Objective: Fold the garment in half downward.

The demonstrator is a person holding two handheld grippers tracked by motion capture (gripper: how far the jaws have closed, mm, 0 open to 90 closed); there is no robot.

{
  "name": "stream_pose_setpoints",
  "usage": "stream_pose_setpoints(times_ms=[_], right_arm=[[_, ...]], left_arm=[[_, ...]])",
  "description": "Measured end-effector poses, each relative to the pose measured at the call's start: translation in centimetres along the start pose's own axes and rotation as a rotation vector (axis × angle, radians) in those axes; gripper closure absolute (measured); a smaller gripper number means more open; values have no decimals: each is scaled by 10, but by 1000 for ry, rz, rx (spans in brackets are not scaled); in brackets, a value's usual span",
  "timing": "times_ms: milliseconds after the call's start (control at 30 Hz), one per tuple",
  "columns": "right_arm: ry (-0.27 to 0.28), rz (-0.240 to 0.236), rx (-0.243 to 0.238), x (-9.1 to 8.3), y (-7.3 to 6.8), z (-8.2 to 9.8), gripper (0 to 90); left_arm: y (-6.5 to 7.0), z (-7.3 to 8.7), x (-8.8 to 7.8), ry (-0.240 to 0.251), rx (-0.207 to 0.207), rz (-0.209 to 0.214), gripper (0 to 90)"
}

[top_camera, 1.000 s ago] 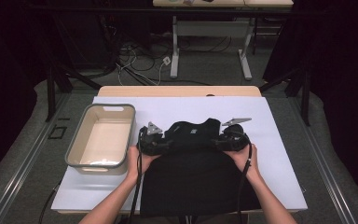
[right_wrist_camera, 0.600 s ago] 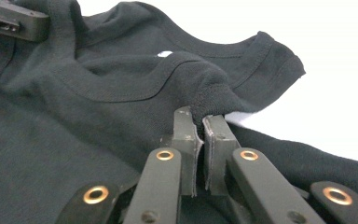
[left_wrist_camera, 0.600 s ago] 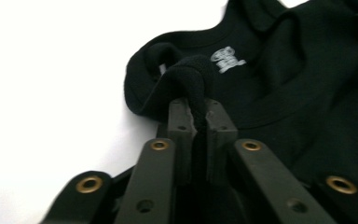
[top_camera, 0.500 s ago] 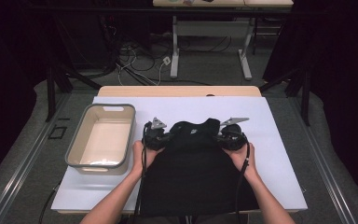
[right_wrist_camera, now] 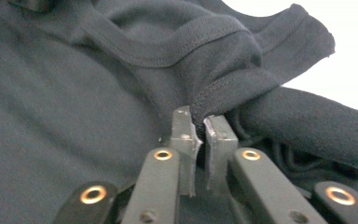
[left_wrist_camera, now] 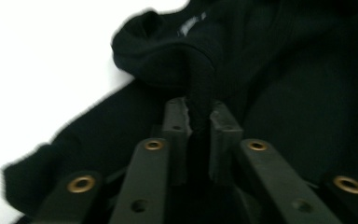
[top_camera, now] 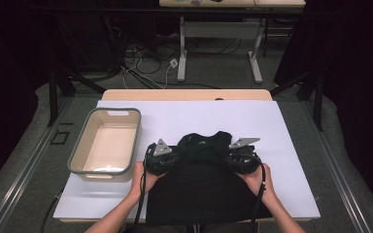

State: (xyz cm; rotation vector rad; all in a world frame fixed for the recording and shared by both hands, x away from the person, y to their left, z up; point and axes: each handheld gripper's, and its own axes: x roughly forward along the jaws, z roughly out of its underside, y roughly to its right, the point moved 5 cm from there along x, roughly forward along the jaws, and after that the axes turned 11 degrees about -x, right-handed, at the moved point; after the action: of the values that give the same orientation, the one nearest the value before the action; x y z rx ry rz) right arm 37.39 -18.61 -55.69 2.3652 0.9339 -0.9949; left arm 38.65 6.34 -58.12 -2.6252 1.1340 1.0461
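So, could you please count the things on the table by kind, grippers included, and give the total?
Black garment: 1
Beige bin with grey rim: 1
White table cover: 1
Grippers: 2, the left gripper and the right gripper, each shut on the garment
Total: 5

The black garment [top_camera: 206,187] ran off the high view's bottom edge; the left hand-held gripper [left_wrist_camera: 197,116] view was blurred throughout.

White-topped table [top_camera: 291,145]: black shirt [top_camera: 204,194] lies flat under both grippers, beige tub [top_camera: 106,143] off left of the left gripper [top_camera: 162,158].
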Motion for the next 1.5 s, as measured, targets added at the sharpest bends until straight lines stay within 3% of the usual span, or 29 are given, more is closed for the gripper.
stream_pose_setpoints(times_ms=[167, 333, 500, 600, 733, 867, 1000, 1100, 1133, 1200, 1267, 1367, 1500], right_arm=[[15, -16, 31, -1, 8, -1, 564], [81, -18, 79, -9, 18, -11, 445], [105, 13, 104, -3, 31, -23, 452], [89, 17, 132, 7, 37, -26, 540], [66, 16, 134, 19, 38, -21, 823], [91, 42, 95, 12, 32, -23, 862], [115, 61, 26, -5, 21, -24, 862], [109, 72, -36, -18, 11, -21, 858], [107, 63, -34, -20, 6, -18, 854], [76, 37, -51, -22, -1, -11, 843], [3, 12, -67, -15, -4, -3, 817], [-73, -11, -68, 1, -4, 7, 754], [-69, -31, -52, -1, 1, 6, 613]], left_arm=[[-2, -5, -3, -4, -18, -16, 493], [-9, -19, -10, 33, -60, -14, 402], [-15, -35, -5, 30, -86, -38, 400], [-16, -35, 4, 22, -92, -55, 467], [-16, -27, 13, 14, -76, -49, 772], [-10, -28, 8, 49, -25, -51, 852], [0, -27, -4, 83, 11, -34, 852], [6, -20, -11, 67, 39, -20, 848], [8, -17, -12, 58, 46, -17, 845], [10, -11, -13, 35, 45, -6, 831], [10, -5, -11, -10, 53, 0, 800], [8, -2, -6, -53, 45, -9, 689], [8, -8, -8, -33, 45, -15, 490]])
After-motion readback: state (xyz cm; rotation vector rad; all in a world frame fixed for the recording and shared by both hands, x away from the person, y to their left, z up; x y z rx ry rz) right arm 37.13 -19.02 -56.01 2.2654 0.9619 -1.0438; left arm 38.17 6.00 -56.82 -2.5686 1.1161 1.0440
